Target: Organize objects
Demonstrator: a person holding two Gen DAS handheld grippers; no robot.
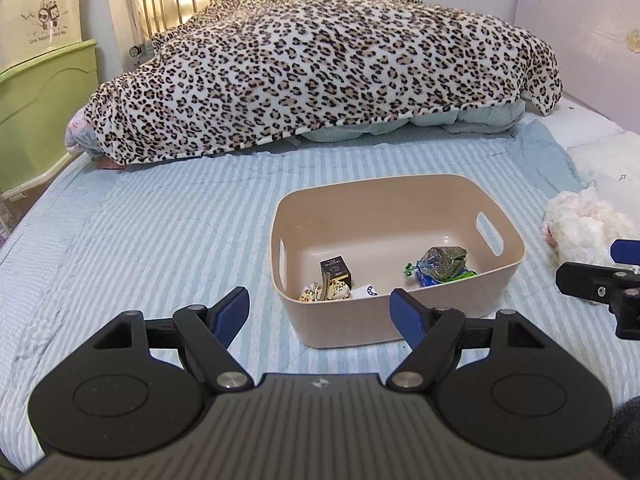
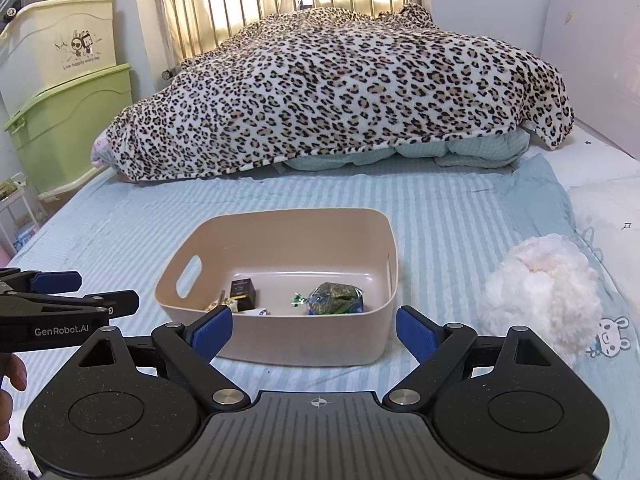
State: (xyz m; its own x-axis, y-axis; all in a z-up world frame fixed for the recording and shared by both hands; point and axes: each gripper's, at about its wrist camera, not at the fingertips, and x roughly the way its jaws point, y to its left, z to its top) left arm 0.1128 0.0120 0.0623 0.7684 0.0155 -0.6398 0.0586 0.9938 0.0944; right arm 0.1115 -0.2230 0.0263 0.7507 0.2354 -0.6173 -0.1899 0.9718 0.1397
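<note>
A beige plastic bin (image 1: 400,192) with handle slots sits on the striped blue bedsheet; it also shows in the right wrist view (image 2: 280,220). Inside lie a small dark box (image 1: 335,270), a clear bag of green stuff (image 1: 442,261), and small patterned items (image 1: 326,293). The box (image 2: 244,290) and bag (image 2: 336,298) show in the right wrist view too. My left gripper (image 1: 320,316) is open and empty just before the bin's near wall. My right gripper (image 2: 314,330) is open and empty, also before the bin. A white fluffy plush toy (image 2: 540,296) lies right of the bin.
A leopard-print blanket (image 1: 320,64) is heaped over bedding at the far side. Green and cream storage boxes (image 2: 68,120) stand at the left. A pale headboard panel (image 1: 580,32) runs along the right. The left gripper's body (image 2: 60,316) shows in the right wrist view.
</note>
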